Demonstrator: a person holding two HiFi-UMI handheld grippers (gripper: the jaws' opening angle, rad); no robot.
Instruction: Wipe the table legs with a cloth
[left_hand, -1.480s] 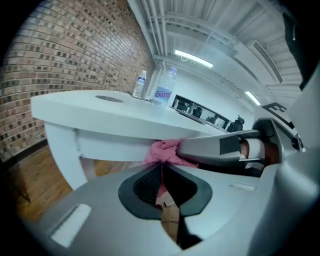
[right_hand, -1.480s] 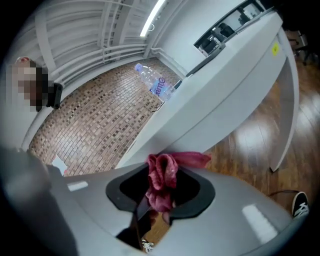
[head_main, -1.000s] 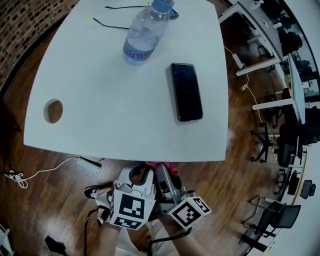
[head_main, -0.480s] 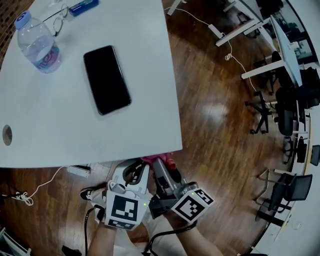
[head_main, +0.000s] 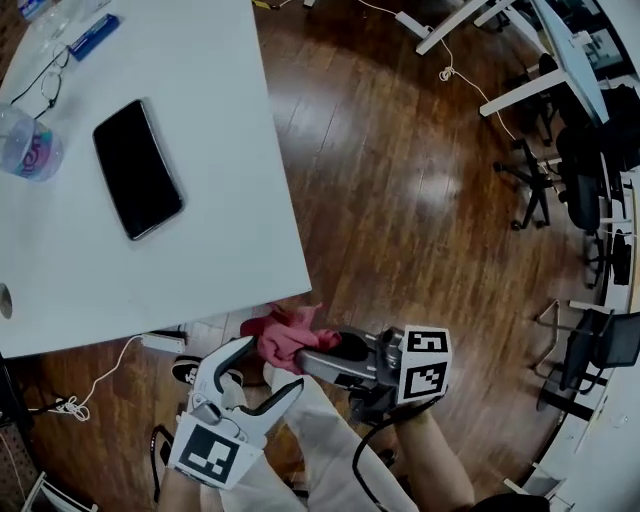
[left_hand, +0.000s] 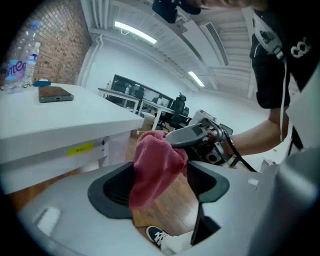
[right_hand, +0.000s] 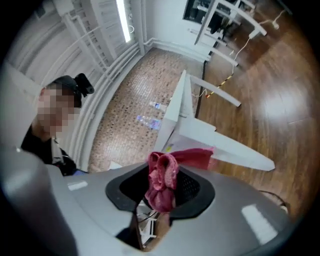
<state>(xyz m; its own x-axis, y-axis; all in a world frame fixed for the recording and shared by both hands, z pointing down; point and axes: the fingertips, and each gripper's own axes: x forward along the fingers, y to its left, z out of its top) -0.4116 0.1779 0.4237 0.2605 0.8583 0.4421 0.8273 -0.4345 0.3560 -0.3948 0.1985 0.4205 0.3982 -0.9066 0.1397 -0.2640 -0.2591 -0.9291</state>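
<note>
A soft, crumpled pink cloth (head_main: 286, 335) is pinched in the right gripper (head_main: 312, 356), just below the corner of the smooth white table (head_main: 230, 220). Beside it, the left gripper (head_main: 255, 372) has its jaws spread, having just been opening, and the cloth's hanging fold sits loosely between them. A flat black phone (head_main: 138, 168) lies on the tabletop. Glossy wooden floor (head_main: 400, 180) stretches open to the right.

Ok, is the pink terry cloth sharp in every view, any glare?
Head view: pink terry cloth sharp, soft glare on the brown wooden floor. Left gripper view: cloth crisp, ceiling strip lights blown out. Right gripper view: cloth sharp, edges darkened and bowed.
</note>
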